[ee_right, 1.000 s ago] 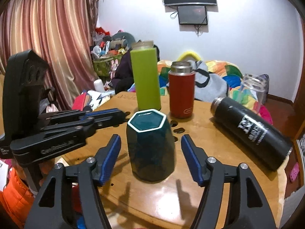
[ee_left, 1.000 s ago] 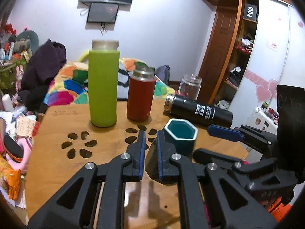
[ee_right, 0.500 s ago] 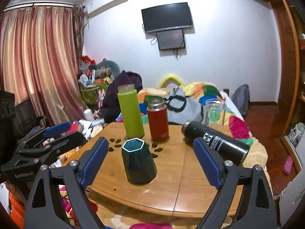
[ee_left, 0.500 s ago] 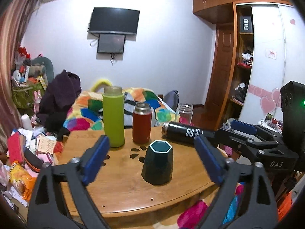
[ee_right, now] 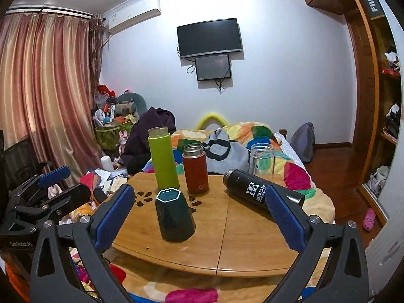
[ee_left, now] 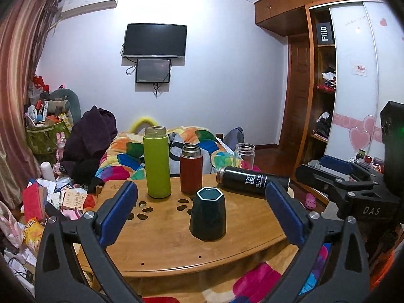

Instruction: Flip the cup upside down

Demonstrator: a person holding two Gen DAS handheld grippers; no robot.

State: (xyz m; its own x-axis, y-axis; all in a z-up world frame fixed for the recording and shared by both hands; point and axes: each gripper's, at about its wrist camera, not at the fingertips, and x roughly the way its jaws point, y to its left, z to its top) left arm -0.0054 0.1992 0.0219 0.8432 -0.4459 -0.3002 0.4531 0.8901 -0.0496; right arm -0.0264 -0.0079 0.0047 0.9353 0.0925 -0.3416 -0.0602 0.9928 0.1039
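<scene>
A dark teal hexagonal cup stands on the round wooden table, wider at the bottom than at the hexagonal top face. It also shows in the right wrist view. My left gripper is open and empty, held back from the table's near edge. My right gripper is open and empty too, also back from the table. Neither touches the cup. The right gripper shows at the right edge of the left wrist view.
A tall green bottle, a red flask and a clear glass jar stand behind the cup. A black flask lies on its side at the right. A bed with a colourful quilt lies behind; clutter covers the floor at left.
Both grippers have pulled back and up from the cup and table. The left gripper went from shut to wide open; the right opened wider. The cup stands where it was.
</scene>
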